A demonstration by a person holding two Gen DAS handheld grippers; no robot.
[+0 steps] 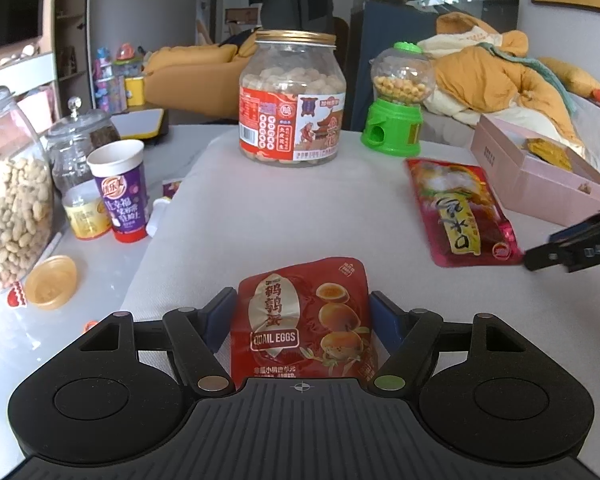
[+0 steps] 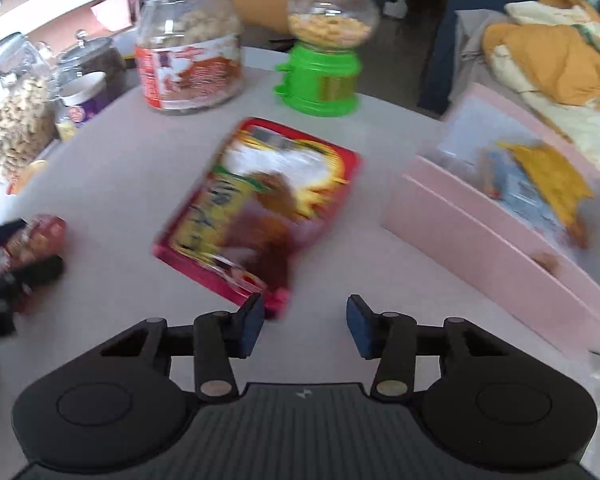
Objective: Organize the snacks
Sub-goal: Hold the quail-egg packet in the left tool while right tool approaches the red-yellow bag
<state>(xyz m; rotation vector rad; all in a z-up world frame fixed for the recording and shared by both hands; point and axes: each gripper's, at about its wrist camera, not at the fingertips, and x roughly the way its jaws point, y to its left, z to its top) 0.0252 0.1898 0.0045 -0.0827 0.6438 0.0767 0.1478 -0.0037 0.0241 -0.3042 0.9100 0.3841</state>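
- Two hand-held grippers are at work: the left hand-held gripper [image 1: 302,312], near and left, is clamped on the quail egg packet [image 1: 302,320], which stands upright between its pads above the table [image 1: 260,208].
- Centre: the red snack pouch [image 2: 256,208] lies flat, its long axis running from far right to near left.
- Right: the right hand-held gripper [image 2: 305,326] stands part open and empty, nearer to the pouch; its left pad is at the pouch's near corner.
- Far right: the pink box [image 2: 480,240] sits open, probably the destination.
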